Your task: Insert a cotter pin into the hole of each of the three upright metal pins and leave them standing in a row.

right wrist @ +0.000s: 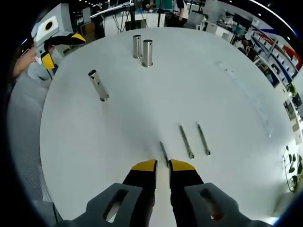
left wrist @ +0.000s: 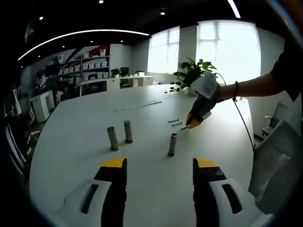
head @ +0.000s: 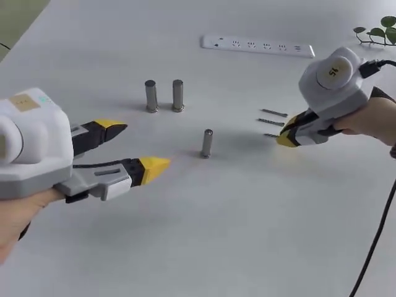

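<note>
Presently, at lower centre, the right gripper (right wrist: 163, 164), jaws barely parted, straddles the nearest cotter pin (right wrist: 164, 150) by its end and should close squarely; left gripper (head: 139, 146) gapes empty; metal pins (right wrist: 147, 52) stand upper left.

3 metal pins (head: 206, 143), 3 cotter pins (head: 274, 112) and 1 power strip (head: 257, 45).

Head view: the yellow tips of the right gripper (head: 285, 140) cover the near end of the nearest thin grey cotter pin (head: 270, 135); I cannot tell whether they grip it. Cross-holes in the three upright silver metal pins (head: 177, 95) are too small to read. The green leafy plant (head: 376, 31) is cut by the frame edge.
</note>
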`<state>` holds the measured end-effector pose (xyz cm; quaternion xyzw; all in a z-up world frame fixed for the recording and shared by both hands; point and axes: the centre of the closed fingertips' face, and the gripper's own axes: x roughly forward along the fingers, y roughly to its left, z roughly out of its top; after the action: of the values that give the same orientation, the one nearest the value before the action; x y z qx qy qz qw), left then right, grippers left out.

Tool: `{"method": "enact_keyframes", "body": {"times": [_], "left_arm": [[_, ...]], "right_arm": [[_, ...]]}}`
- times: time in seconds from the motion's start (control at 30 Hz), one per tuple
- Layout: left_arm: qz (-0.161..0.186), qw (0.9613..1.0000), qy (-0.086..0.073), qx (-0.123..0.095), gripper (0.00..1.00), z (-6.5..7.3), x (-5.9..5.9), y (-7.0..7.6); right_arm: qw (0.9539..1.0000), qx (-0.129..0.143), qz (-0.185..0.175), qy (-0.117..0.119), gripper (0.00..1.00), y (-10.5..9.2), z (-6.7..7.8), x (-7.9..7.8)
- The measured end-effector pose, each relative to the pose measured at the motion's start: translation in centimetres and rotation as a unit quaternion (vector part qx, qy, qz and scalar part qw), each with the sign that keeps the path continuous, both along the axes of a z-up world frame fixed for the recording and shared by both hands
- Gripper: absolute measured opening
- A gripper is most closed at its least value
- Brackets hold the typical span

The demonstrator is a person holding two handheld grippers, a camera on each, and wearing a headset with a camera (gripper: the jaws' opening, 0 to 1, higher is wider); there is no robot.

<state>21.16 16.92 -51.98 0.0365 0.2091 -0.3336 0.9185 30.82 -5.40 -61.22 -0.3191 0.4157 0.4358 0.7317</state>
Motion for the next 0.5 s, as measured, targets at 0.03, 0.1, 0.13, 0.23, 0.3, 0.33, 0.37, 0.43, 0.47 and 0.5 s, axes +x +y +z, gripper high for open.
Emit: {"method": "enact_keyframes", "body": {"times": [0.03, 0.1, 0.13, 0.23, 0.3, 0.33, 0.37, 0.43, 0.47, 0.5], "left_arm": [[0.001, 1.0, 0.001, 0.001, 0.54, -0.03, 0.01, 0.08], [0.001, 1.0, 0.003, 0.001, 0.54, -0.06, 0.02, 0.23], [0.002, 1.0, 0.003, 0.001, 0.54, -0.03, 0.03, 0.3], [0.004, 1.0, 0.004, -0.002, 0.53, 0.01, 0.03, 0.42], [0.005, 1.0, 0.005, -0.003, 0.52, -0.01, 0.02, 0.46], [0.004, 1.0, 0.005, -0.003, 0.52, -0.04, 0.0, 0.47], [0.004, 1.0, 0.006, -0.003, 0.52, -0.06, -0.02, 0.47], [0.004, 1.0, 0.007, -0.003, 0.52, -0.09, -0.07, 0.44], [0.004, 1.0, 0.007, -0.003, 0.51, -0.1, -0.09, 0.41], [0.003, 1.0, 0.008, -0.003, 0.51, -0.11, -0.11, 0.38]], "right_arm": [[1.0, -0.003, 0.001, 0.0, 0.05, 0.01, 0.05, 0.0], [1.0, -0.003, 0.001, 0.002, 0.04, 0.06, 0.08, 0.02], [1.0, -0.004, 0.003, 0.003, 0.04, 0.05, 0.05, -0.01], [0.9999, -0.003, 0.005, 0.008, 0.03, 0.02, 0.02, 0.3], [0.9999, -0.003, 0.008, 0.014, 0.02, -0.04, 0.01, 0.44], [0.9998, -0.001, 0.006, 0.02, 0.02, -0.08, 0.0, 0.49], [0.9997, 0.001, 0.006, 0.024, 0.02, 0.01, 0.04, 0.43], [0.9995, 0.002, 0.004, 0.031, 0.01, 0.04, 0.12, 0.38], [0.9995, 0.0, 0.005, 0.032, 0.0, 0.01, 0.11, 0.4], [0.9995, -0.004, 0.007, 0.031, 0.0, 0.0, 0.13, 0.47]]}}
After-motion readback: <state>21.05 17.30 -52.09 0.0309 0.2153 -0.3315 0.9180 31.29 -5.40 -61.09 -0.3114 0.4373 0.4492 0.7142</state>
